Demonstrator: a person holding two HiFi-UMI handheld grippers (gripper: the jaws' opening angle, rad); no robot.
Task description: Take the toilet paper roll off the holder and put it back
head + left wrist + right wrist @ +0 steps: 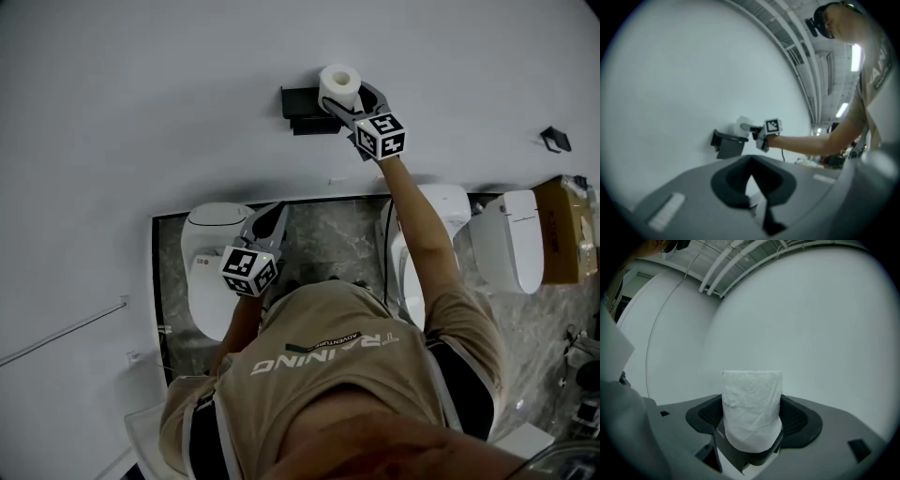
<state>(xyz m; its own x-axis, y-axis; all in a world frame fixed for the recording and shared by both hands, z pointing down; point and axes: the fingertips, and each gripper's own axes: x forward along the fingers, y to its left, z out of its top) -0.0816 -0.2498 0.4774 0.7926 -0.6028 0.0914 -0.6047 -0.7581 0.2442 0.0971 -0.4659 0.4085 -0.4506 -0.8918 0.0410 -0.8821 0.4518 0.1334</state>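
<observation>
The toilet paper roll (338,84) is held against the white wall (141,112), at the right end of the black holder (302,103) fixed there. The right gripper (349,105) has it: in the right gripper view the fingers (794,420) are closed on the roll's lower sides and it stands upright between them, with bare wall behind. That view shows no holder. The left gripper view does, from the side, with the roll just above the holder's upper right corner. Whether the two touch cannot be told.

The left gripper (267,225) hangs low, well apart from the holder, over a white toilet (211,272). Its own view shows the fingers (740,190) drawn together at the tips with nothing between them.

Below the wall's lower edge lies a dark stone floor (328,234) with two more toilets (448,211) (516,239) and a cardboard box (567,230) at the far right. A small black fitting (555,139) sits on the wall to the right of the holder. The person's outstretched right arm (417,216) crosses the middle toilet. Only the left gripper view shows ceiling pipes (797,56) and strip lights (855,56).
</observation>
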